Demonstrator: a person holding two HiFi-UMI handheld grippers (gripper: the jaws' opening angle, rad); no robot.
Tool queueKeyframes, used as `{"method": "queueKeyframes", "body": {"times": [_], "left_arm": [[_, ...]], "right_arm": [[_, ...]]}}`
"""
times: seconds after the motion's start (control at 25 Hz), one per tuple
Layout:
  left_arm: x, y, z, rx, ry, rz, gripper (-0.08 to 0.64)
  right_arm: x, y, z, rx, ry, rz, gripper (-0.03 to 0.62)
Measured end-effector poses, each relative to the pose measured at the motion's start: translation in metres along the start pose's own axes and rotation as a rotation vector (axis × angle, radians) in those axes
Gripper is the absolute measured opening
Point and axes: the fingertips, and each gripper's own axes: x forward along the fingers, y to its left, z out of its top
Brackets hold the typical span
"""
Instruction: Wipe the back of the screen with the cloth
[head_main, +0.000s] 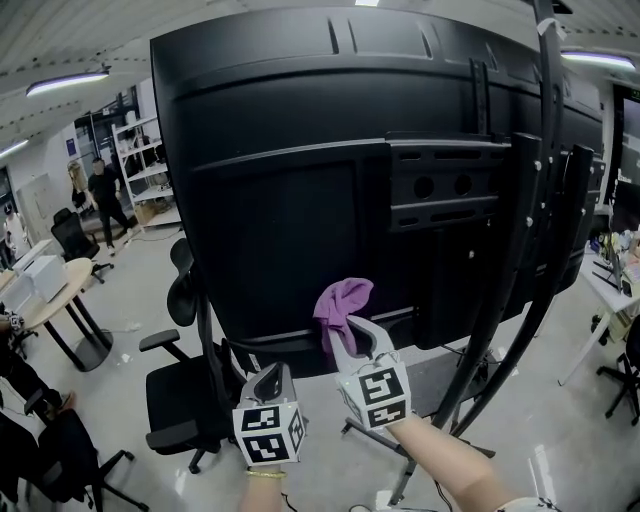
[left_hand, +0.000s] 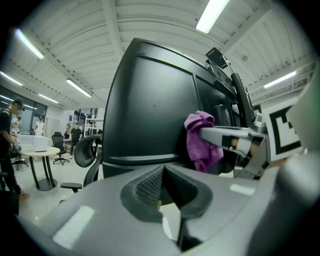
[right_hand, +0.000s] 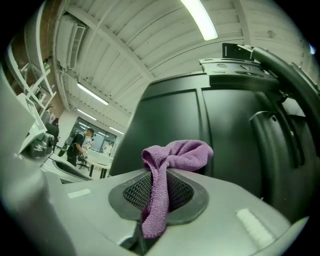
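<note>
Right gripper (head_main: 352, 338): jaws pinched on the purple cloth (head_main: 341, 302). In the right gripper view a strand of cloth runs down between the pads and the rest bunches above the tips. The cloth sits low centre in the head view, against the lower part of the screen (head_main: 300, 190). From the left gripper view it looks to be touching the black back panel or just beside it; contact not certain.

Left gripper (head_main: 268, 382): jaws pressed together, holding nothing. It sits lower left of the right one, near the screen's bottom edge but apart from it.

The back of the screen fills most of the head view. A mounting bracket (head_main: 452, 182) sits right of centre, with the stand poles (head_main: 525, 290) running down the right side. Beyond, an office chair (head_main: 185, 395) is at lower left and a round table (head_main: 55, 285) at the left edge.

Step, as judged: the wipe is in hand at the lower panel. No mark on the panel shows how much has been covered.

Next move calls for:
- pressing the bunched cloth flat to the panel
- sweeping it across with the pinch held firm
- working round the bracket and poles so the cloth does not snag
- a long reach for the upper panel
</note>
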Motion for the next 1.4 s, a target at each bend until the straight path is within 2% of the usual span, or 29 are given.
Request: {"method": "queueKeyframes", "body": {"times": [0.2,0.44,0.6,0.8,0.92,1.08,1.24,1.4], "left_arm": [[-0.010,0.028,-0.005,-0.018,0.004,0.066,0.008],[-0.022,0.052,-0.006,-0.038,-0.001,0.127,0.008],[-0.026,0.060,-0.007,-0.044,-0.002,0.142,0.008],[-0.020,0.054,-0.006,-0.046,-0.003,0.125,0.008],[-0.015,0.046,-0.003,-0.037,-0.005,0.103,0.008],[-0.009,0.037,0.010,-0.001,-0.019,0.080,0.008],[-0.003,0.032,0.034,0.022,-0.042,0.063,0.008],[0.000,0.024,0.057,0.045,-0.063,0.042,0.008]], "right_arm": [[0.022,0.058,0.005,-0.056,-0.006,0.140,0.052],[0.033,0.109,0.010,-0.142,-0.005,0.272,0.052],[0.028,0.118,0.027,-0.272,-0.016,0.315,0.052],[0.049,0.107,0.027,-0.421,0.102,0.384,0.052],[0.063,0.088,0.052,-0.488,0.119,0.368,0.052],[0.081,0.062,0.116,-0.555,0.103,0.323,0.052],[0.095,0.042,0.185,-0.611,0.046,0.263,0.052],[0.103,0.022,0.257,-0.610,-0.032,0.181,0.052]]}}
